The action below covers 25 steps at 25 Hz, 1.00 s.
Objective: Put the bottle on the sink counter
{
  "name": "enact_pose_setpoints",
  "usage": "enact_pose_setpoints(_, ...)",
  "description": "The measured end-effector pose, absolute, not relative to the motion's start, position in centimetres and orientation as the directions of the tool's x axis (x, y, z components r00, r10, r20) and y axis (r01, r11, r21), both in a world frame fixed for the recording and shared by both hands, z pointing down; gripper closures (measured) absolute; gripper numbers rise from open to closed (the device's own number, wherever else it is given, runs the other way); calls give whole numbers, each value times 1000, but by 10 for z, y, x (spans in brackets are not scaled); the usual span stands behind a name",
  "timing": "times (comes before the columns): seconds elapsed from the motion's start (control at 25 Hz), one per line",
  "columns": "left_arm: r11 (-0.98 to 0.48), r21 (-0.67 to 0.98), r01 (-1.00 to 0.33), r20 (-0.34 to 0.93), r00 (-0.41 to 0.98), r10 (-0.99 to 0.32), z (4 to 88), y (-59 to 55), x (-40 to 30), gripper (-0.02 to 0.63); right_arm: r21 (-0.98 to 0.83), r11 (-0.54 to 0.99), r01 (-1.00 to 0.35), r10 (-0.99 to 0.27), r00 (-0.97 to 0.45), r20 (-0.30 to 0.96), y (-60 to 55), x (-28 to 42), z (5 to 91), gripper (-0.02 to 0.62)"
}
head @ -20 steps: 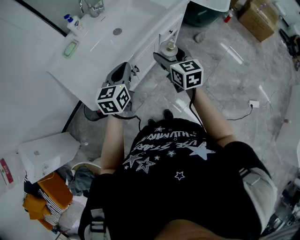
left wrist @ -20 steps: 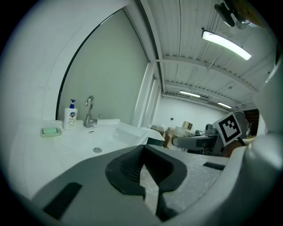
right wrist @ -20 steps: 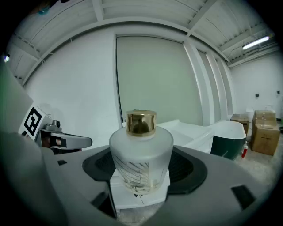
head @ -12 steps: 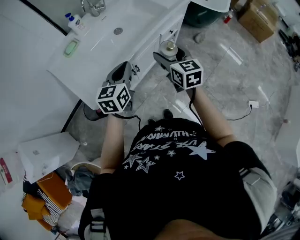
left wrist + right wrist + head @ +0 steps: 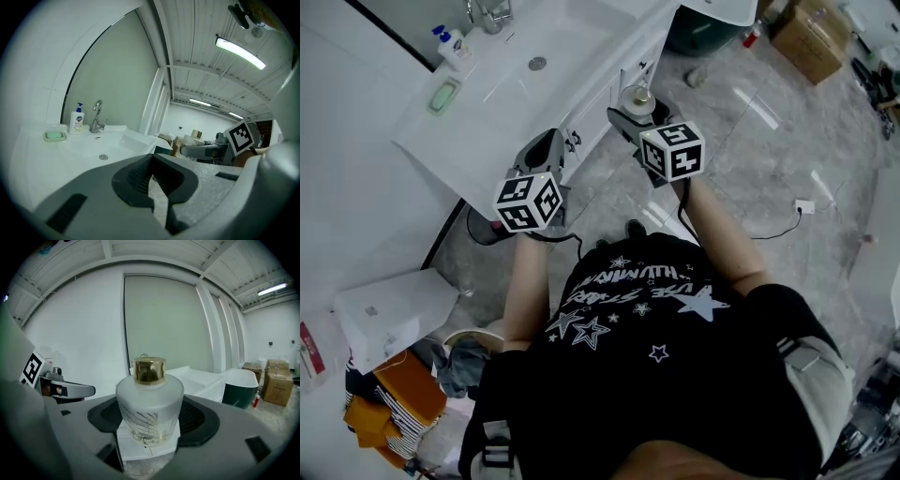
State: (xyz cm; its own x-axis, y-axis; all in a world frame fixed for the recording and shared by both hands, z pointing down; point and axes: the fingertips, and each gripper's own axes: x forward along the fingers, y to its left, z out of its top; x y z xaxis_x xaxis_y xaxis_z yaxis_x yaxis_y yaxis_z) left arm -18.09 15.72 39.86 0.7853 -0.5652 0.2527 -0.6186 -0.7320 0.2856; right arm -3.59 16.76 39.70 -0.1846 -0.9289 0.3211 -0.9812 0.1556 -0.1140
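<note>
A frosted glass bottle (image 5: pixel 150 401) with a gold cap stands upright between the dark pads of my right gripper (image 5: pixel 151 420), which is shut on its body. In the head view the bottle (image 5: pixel 636 97) hangs in front of the vanity's cabinet, beside the corner of the white sink counter (image 5: pixel 478 141), with my right gripper (image 5: pixel 630 114) under it. My left gripper (image 5: pixel 546 150) hovers at the counter's front edge. Its pads meet with nothing between them in the left gripper view (image 5: pixel 151 182).
On the counter (image 5: pixel 42 159) are a soap dispenser (image 5: pixel 76 119), a faucet (image 5: pixel 97 117), a green soap dish (image 5: pixel 55 136) and the basin drain (image 5: pixel 103 157). A dark green bin (image 5: pixel 236 390) and cardboard boxes (image 5: pixel 276 380) stand on the floor to the right. Clutter (image 5: pixel 394 384) lies at lower left.
</note>
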Motion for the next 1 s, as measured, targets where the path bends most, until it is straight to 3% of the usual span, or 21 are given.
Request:
enact_pose_setpoints(0.48, -724, 304, -619, 272, 785, -557, 415, 140, -218, 597, -148, 112, -983, -929, -157, 336, 156, -52, 414, 276)
enact_pose_setpoints(1.0, -689, 285, -667, 287, 745, -602, 425, 83, -202, 597, -159, 143, -977, -934, -186, 305, 75, -13, 418, 276)
